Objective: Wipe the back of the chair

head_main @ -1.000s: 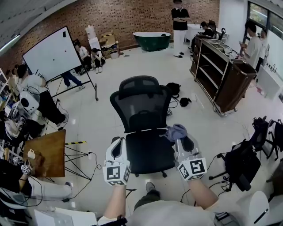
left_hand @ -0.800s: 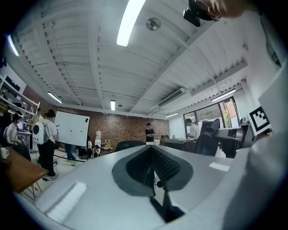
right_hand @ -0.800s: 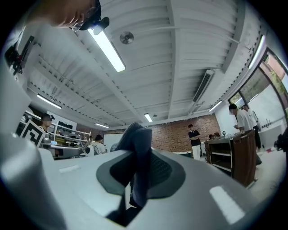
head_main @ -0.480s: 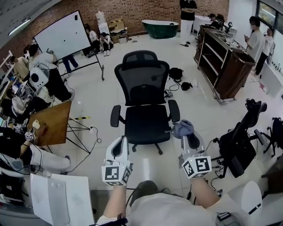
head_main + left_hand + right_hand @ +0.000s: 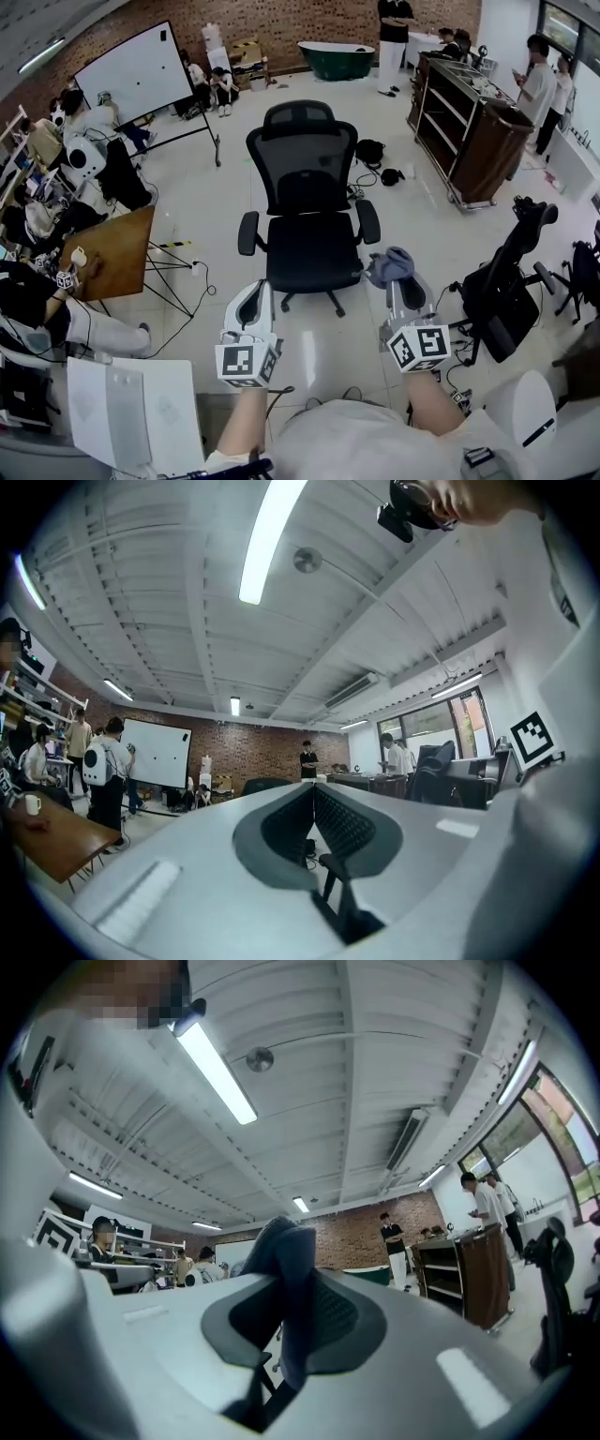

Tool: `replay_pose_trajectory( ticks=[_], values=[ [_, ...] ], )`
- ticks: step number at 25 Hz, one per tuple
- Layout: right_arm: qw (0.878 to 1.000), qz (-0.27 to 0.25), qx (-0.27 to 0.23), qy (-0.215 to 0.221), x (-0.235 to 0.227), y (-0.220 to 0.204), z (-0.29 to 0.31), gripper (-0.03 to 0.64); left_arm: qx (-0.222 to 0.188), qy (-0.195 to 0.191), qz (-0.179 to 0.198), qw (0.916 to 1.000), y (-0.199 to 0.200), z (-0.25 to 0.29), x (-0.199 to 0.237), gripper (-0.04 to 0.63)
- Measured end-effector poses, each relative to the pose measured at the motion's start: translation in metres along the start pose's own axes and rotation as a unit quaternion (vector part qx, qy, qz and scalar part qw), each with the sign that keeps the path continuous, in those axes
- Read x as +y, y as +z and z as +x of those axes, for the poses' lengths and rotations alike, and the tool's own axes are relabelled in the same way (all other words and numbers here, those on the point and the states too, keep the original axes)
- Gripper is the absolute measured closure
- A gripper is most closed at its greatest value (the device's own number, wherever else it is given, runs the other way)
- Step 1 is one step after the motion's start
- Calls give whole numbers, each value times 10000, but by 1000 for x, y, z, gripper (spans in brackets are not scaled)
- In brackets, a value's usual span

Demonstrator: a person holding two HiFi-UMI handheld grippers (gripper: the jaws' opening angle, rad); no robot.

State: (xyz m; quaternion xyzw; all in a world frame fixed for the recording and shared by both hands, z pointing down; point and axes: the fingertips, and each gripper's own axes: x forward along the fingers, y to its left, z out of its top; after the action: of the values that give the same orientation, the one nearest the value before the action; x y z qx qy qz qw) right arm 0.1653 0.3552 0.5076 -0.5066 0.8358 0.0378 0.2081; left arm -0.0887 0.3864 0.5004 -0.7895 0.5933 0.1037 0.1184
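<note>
A black mesh office chair [image 5: 305,183] stands on the pale floor in the head view, its seat facing me and its back on the far side. My left gripper [image 5: 254,294] hovers over the floor short of the seat's front left corner, shut with nothing in it [image 5: 314,801]. To the right of the seat's front edge, my right gripper [image 5: 399,281] is shut on a bunched blue-grey cloth [image 5: 390,265]. In the right gripper view the cloth [image 5: 284,1255] stands up between the jaws and hangs down over them. Neither gripper touches the chair.
A whiteboard [image 5: 139,77] stands far left, with a wooden table [image 5: 111,267] and seated people along the left side. A brown shelf trolley [image 5: 473,141] is at the right, a second black chair [image 5: 511,281] nearer. Bags [image 5: 373,155] lie behind the chair.
The view has pulled back from the chair: both grippers were over the seat and now hang over the floor in front of it. The right gripper keeps hold of the cloth.
</note>
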Motion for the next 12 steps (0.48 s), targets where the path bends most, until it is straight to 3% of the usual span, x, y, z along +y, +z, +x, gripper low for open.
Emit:
replay_pose_trajectory(
  ticks=[12],
  values=[
    [9998, -75, 159, -82, 16, -9, -19, 571, 46, -173, -96, 9998, -8, -16, -2, 523]
  ],
)
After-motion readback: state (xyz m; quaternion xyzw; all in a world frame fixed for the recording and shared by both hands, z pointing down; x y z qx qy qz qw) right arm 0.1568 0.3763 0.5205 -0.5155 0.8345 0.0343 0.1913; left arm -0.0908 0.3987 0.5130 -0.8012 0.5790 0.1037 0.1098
